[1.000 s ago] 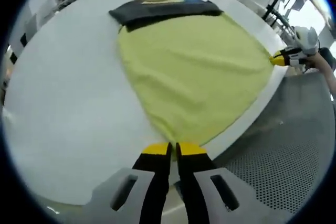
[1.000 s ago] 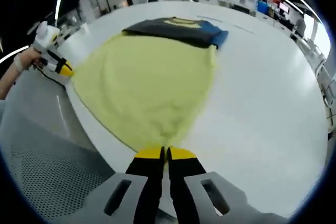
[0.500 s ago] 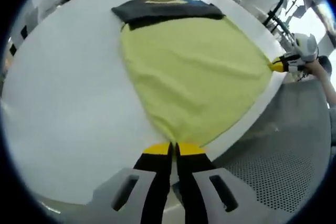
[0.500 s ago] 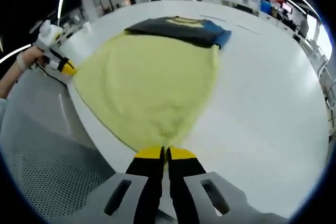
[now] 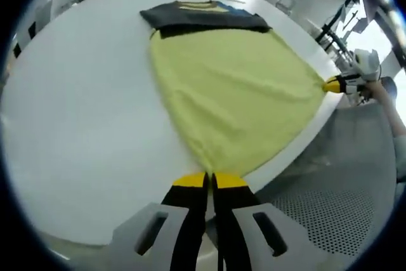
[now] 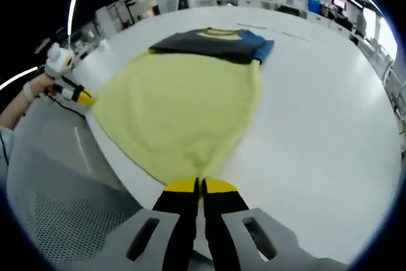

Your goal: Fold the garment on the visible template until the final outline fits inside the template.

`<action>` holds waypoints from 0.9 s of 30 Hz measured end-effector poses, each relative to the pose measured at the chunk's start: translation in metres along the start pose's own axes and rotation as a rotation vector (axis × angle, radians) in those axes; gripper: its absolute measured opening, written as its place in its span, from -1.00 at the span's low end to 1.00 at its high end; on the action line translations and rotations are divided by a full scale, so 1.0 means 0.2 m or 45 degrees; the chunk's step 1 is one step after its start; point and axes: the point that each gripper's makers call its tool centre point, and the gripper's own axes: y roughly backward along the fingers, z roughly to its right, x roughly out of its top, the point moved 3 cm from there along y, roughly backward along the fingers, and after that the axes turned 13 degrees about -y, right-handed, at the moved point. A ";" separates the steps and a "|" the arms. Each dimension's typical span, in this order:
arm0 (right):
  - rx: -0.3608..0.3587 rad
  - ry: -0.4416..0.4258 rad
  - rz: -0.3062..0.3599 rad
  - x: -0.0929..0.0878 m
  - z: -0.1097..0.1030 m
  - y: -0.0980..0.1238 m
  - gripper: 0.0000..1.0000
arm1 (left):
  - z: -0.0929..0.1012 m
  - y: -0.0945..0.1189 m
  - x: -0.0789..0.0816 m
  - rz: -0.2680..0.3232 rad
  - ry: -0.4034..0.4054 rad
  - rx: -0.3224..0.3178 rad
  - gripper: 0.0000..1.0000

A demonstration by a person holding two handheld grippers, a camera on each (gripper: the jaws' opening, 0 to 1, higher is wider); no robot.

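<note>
A garment lies spread on the white table (image 5: 76, 125), with a yellow body (image 5: 235, 87) and a dark upper part (image 5: 203, 17) at the far end. In the left gripper view my left gripper (image 5: 211, 179) is shut on one near corner of the yellow hem. My right gripper (image 5: 336, 84) comes in from the right, pinching the other hem corner. In the right gripper view the right gripper (image 6: 198, 185) is shut on its hem corner of the yellow body (image 6: 177, 99). The left gripper (image 6: 81, 96) holds the far-left corner. The dark part (image 6: 212, 41) has a blue sleeve (image 6: 265, 47).
The table's curved near edge (image 5: 298, 138) runs just under the hem. Below it lies a grey perforated surface (image 5: 330, 220). A person's hand (image 6: 35, 85) holds the left gripper. Thin marks (image 6: 288, 33) lie on the table beyond the garment. Office furniture stands far behind.
Both views have shifted slightly, with the garment sitting a little higher in each. The yellow hem stays stretched between the two grippers, and both holds are unchanged.
</note>
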 end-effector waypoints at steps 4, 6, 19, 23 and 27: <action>0.009 -0.010 0.009 0.00 0.00 0.02 -0.94 | 0.00 0.03 0.02 0.041 0.031 -0.005 -1.00; 0.012 -0.007 0.011 0.01 -0.01 0.02 -0.94 | 0.00 0.04 0.02 0.057 0.044 -0.007 -1.00; 0.033 0.013 0.055 0.05 -0.05 0.07 -0.94 | 0.03 0.10 0.06 0.090 0.007 0.015 -1.00; 0.042 0.016 0.075 0.06 -0.08 0.10 -0.94 | 0.03 0.12 0.06 0.086 -0.004 0.020 -1.00; 0.044 0.028 0.074 0.06 -0.09 0.10 -0.94 | 0.04 0.13 0.06 0.089 -0.012 0.026 -1.00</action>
